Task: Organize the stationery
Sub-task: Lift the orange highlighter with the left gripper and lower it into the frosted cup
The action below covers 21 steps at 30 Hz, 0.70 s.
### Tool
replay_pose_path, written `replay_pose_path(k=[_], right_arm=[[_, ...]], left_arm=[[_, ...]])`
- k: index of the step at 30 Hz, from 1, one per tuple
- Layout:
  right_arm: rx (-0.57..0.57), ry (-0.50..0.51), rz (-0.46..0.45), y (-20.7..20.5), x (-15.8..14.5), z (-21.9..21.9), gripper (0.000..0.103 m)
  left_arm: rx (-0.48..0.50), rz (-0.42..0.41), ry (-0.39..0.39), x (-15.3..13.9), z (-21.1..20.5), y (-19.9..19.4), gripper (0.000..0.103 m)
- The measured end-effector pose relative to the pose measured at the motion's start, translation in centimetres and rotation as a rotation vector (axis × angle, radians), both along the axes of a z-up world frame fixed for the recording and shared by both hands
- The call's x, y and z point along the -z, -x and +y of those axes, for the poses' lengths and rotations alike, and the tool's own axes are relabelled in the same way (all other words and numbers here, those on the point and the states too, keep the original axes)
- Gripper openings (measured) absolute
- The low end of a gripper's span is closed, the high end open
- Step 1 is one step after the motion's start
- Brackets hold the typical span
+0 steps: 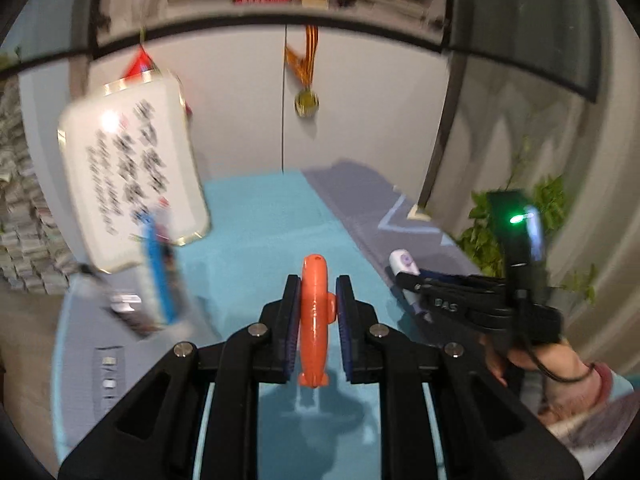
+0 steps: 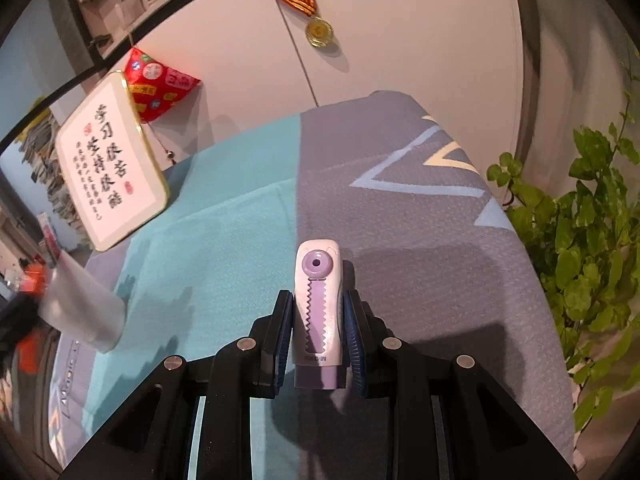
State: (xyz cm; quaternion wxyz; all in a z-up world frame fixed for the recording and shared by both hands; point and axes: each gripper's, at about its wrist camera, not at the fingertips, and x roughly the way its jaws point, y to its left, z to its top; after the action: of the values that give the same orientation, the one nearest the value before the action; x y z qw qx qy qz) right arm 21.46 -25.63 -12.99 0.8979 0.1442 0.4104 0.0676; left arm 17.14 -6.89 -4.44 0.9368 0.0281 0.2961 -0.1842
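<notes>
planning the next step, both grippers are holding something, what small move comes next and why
Probably carry the orange item in the left gripper toward the translucent cup at the left, since both grippers are already shut on their items and held above the cloth.

Your left claw (image 1: 318, 312) has its two fingers (image 1: 290, 324) drawn in close, both pads pressing the flanks of the orange piece between them. Your right claw (image 2: 318, 320) is likewise clamped, pads tight against the sides of the lilac-and-white item that stands up past its tips. Seen from the left claw, your right hand (image 1: 560, 372) sits to its right, wrapped around the handle.
</notes>
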Motion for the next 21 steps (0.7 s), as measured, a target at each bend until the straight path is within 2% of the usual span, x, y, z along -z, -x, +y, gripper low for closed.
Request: replay_pose_path(k=[3, 5, 8, 13, 18, 21], right_arm=[[-0.034, -0.012, -0.003, 0.5, -0.9, 1.2, 0.027], [-0.072, -0.029, -0.013, 1.1, -2.0, 2.4, 0.027], [-0.138, -0.003, -0.073, 2.6, -4.6, 5.1, 0.027], [-0.193, 0.018, -0.171, 4.4, -8.1, 8.0, 0.027], [-0.229, 0.048, -0.194, 5.4, -9.1, 9.9, 0.027], [-0.221, 0.059, -0.181, 5.7, -9.0, 10.0, 0.027]], left_arm=[[-0.026, -0.043, 0.038, -1.8, 2.7, 1.7, 0.015], [-0.071, -0.086, 0.036, -2.5, 4.7, 2.6, 0.015], [-0.129, -0.102, 0.045, -2.6, 6.9, 2.6, 0.015], [-0.208, -0.126, 0.111, -2.8, 9.9, 1.5, 0.016], [-0.154, -0.1, 0.141, -2.8, 9.8, -1.0, 0.016], [-0.159, -0.09, 0.205, -2.6, 10.4, -2.4, 0.016]])
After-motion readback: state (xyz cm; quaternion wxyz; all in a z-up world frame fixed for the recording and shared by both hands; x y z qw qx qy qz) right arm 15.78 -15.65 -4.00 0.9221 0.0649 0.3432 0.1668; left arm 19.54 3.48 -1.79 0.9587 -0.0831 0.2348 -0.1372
